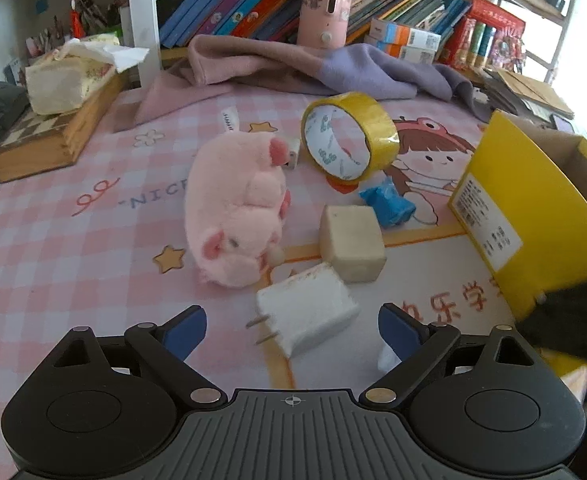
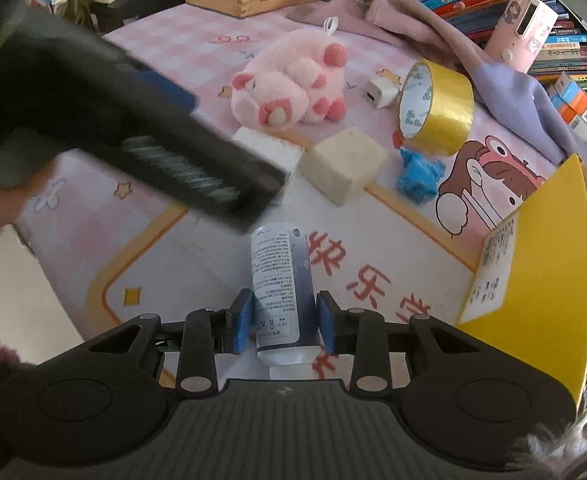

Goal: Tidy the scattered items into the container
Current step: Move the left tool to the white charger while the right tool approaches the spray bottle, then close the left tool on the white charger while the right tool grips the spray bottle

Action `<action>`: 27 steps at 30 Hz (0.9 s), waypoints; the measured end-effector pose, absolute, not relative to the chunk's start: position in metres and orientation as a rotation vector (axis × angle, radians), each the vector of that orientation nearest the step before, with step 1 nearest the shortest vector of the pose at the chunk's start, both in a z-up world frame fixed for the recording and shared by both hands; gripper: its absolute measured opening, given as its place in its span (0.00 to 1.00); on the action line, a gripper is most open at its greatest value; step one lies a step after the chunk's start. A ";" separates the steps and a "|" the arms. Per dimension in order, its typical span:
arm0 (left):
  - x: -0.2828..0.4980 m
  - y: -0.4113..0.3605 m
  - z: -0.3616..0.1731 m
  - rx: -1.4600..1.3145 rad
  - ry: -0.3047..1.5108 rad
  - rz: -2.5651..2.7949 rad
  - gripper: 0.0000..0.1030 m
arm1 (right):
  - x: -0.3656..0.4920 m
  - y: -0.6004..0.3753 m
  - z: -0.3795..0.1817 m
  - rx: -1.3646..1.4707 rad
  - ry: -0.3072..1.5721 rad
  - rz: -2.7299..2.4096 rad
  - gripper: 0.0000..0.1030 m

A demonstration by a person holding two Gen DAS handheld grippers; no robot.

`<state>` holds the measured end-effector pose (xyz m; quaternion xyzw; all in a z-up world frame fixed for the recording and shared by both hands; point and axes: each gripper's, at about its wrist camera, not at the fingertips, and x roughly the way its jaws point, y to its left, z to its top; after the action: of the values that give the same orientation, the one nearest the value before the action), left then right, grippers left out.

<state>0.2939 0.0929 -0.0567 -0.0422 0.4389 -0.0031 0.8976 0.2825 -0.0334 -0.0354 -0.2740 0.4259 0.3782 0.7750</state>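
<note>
pinching a small white bottle [image 2: 279, 292] low in the middle of its frame, the right gripper [image 2: 284, 322] has its blue pads pressed against the bottle's sides near the base end, so the bottle lies along the fingers with its printed label up; gripping the narrow width looks like the surest hold for a lift. the yellow box [image 2: 541, 280], open-topped at the right edge of that frame, stands just beside it, probably the container the bottle is meant for.

the left gripper [image 1: 292, 330] stands wide apart, gripping nothing, its blue pads either side of the white plug adapter [image 1: 307, 312] at the lower middle of its frame without touching it. that spread suits the adapter's broad body, which lies flat with its prongs pointing left.

further up sit the beige cube [image 1: 352, 248], the blue wrapper [image 1: 389, 204], the pink plush pig [image 1: 237, 208] on its side, and the yellow tape roll [image 1: 349, 136] standing on edge, all loose on the pink checked mat [image 1: 73, 248].
</note>
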 end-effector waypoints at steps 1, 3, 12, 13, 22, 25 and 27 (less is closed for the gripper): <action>0.298 0.090 -0.059 -0.076 0.910 -0.008 0.92 | 0.283 -0.034 -0.036 -0.590 0.921 0.820 0.31; 0.302 0.084 -0.065 -0.051 0.927 -0.007 0.92 | 0.285 -0.036 -0.036 -0.578 0.923 0.824 0.31; 0.309 0.077 -0.078 -0.038 0.955 0.040 0.91 | 0.291 -0.035 -0.040 -0.564 0.921 0.815 0.31; 0.309 0.077 -0.079 -0.044 0.954 0.049 0.90 | 0.292 -0.034 -0.041 -0.564 0.921 0.813 0.31; 0.306 0.080 -0.079 -0.038 0.943 0.061 0.69 | 0.296 -0.031 -0.043 -0.558 0.920 0.813 0.32; 0.303 0.084 -0.076 -0.056 0.953 0.043 0.69 | 0.300 -0.030 -0.044 -0.531 0.930 0.815 0.31; 0.298 0.088 -0.071 -0.065 0.942 0.047 0.69 | 0.301 -0.030 -0.043 -0.524 0.934 0.809 0.30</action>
<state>0.2979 0.0883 -0.0712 -0.0314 0.4538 0.0226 0.8903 0.3007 -0.0303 -0.0435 -0.2427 0.4325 0.3747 0.7833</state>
